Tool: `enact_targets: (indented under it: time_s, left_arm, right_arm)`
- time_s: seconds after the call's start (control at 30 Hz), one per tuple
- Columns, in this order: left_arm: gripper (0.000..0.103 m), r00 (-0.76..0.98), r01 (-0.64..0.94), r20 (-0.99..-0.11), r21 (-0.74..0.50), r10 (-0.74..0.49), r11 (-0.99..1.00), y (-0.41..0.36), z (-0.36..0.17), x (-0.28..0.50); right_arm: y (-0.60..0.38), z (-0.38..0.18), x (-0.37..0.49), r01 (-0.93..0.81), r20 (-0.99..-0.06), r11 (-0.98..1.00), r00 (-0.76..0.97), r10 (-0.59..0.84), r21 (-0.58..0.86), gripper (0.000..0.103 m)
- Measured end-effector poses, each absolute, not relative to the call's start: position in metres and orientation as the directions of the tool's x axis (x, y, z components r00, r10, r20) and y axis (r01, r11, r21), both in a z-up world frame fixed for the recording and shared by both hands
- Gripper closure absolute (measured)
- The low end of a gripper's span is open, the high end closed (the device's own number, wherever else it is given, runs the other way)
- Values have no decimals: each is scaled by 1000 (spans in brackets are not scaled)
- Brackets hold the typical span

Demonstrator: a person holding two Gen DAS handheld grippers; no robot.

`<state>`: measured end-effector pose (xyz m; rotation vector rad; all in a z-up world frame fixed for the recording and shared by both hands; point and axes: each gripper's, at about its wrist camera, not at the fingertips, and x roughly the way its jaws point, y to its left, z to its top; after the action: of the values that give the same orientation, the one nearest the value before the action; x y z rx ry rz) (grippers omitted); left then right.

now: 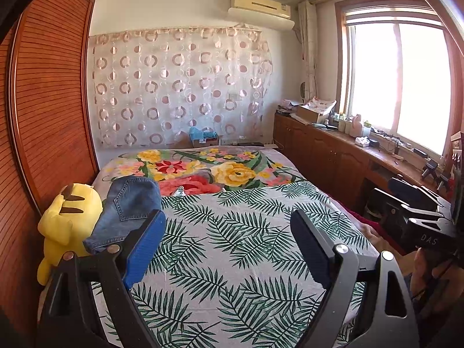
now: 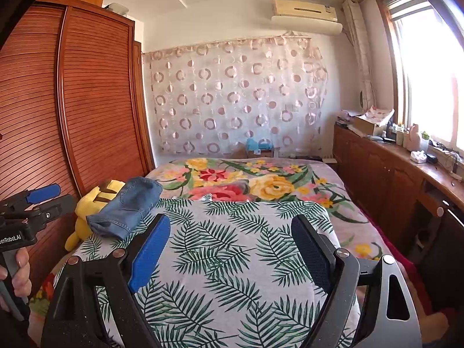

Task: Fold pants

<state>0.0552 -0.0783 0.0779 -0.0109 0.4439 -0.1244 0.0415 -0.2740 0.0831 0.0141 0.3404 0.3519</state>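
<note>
Pants: blue denim, folded into a compact bundle, a back pocket facing up, sitting at the left edge of the bed and leaning on the yellow plush toy; from the right wrist view the bundle lies partly over the toy.
Left gripper: hovering above the leaf-print sheet, fingers spread wide, nothing between the blue pads; clear of the denim, which sits just beyond the left finger.
Right gripper: also over the sheet, fingers wide apart, holding nothing, well short of the pants.
Cross-views: the left gripper shows at the left edge of the right wrist view, held by a hand; the right one shows at the right edge of the left wrist view.
Bed: floral blanket at the far end, leaf sheet nearer.
Room: wooden wardrobe on the left, circle-pattern curtain on the far wall, air conditioner above, cluttered wooden counter under the bright window.
</note>
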Motion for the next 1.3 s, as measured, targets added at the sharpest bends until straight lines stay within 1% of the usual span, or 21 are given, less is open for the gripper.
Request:
enact_targets:
  time_s: [1.3]
  left_arm:
    - [15, 897, 121, -423, -38, -126, 992, -83, 78, 52]
  right_arm:
    - [-275, 83, 42, -330, -323, 941, 885, 335, 71, 16]
